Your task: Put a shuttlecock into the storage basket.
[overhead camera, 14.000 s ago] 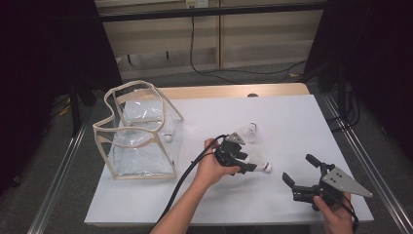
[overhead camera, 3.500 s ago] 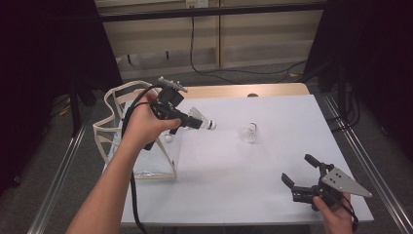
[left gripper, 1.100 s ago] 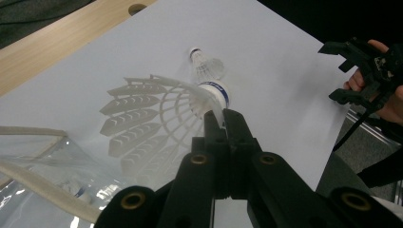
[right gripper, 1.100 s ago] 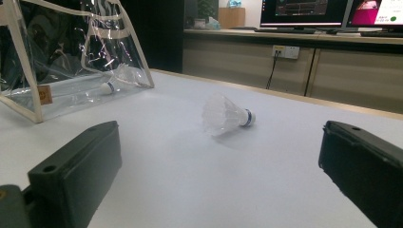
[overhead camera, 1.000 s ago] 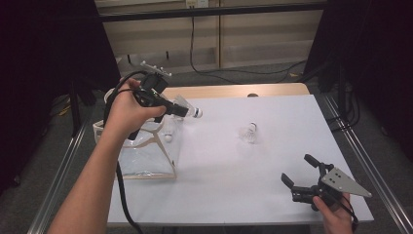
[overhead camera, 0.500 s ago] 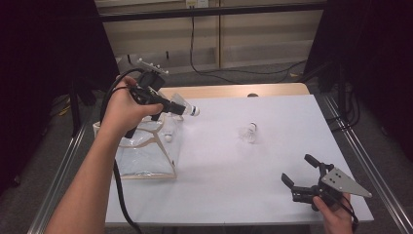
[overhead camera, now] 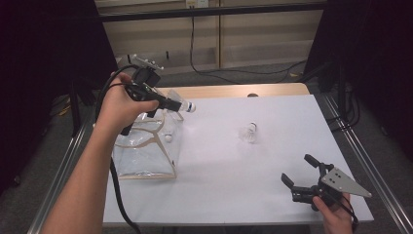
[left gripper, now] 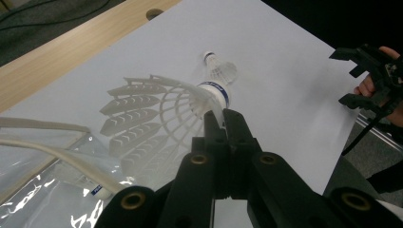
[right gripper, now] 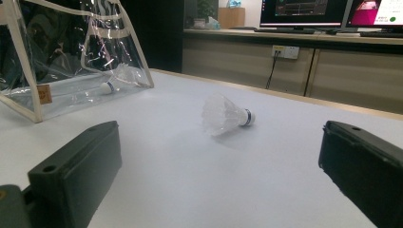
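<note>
My left gripper is raised over the right rim of a clear plastic bag with cream trim. It is shut on the skirt of a white shuttlecock, cork pointing right. In the left gripper view the jaws pinch the skirt's edge of that shuttlecock. A second shuttlecock lies on the white table; it also appears in the left gripper view and the right gripper view. A third shuttlecock lies inside the bag. My right gripper rests open at the front right, nothing between its jaws.
The white table top ends in a wooden strip at the back. Metal rails run along both sides. The bag stands at the table's left, a shuttlecock on its floor. A cable trails from the left gripper.
The left gripper took a shuttlecock from the table's middle and carried it up and left to the bag. Over the last second it has barely shifted. The right gripper has stayed put.
</note>
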Available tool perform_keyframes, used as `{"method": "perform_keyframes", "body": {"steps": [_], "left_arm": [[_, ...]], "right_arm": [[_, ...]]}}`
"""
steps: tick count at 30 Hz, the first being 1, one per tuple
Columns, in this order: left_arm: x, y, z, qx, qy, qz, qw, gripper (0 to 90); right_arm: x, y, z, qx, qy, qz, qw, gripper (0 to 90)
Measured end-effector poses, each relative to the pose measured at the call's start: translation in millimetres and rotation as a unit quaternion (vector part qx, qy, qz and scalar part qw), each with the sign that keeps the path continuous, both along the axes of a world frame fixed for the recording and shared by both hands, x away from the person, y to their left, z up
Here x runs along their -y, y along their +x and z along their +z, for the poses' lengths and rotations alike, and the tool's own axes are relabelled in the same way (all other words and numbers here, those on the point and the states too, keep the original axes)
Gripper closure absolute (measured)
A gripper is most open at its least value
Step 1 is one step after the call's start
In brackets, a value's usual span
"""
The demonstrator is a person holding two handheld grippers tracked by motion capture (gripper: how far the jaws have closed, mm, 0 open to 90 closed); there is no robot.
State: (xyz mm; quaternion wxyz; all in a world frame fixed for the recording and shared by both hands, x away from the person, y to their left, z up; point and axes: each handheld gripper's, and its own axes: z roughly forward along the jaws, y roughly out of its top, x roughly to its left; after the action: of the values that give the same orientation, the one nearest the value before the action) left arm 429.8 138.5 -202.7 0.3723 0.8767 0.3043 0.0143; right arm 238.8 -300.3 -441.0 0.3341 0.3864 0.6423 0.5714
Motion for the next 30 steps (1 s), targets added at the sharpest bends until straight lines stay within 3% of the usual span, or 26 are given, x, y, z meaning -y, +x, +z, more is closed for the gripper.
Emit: {"method": "perform_keyframes", "body": {"steps": [30], "left_arm": [[-24.4,4.5,5.8,0.004,0.006,0.028,0.9996,90.0]], "right_arm": [[-0.2,0.0,0.1,0.001,0.000,0.000,1.0000,0.2]]}}
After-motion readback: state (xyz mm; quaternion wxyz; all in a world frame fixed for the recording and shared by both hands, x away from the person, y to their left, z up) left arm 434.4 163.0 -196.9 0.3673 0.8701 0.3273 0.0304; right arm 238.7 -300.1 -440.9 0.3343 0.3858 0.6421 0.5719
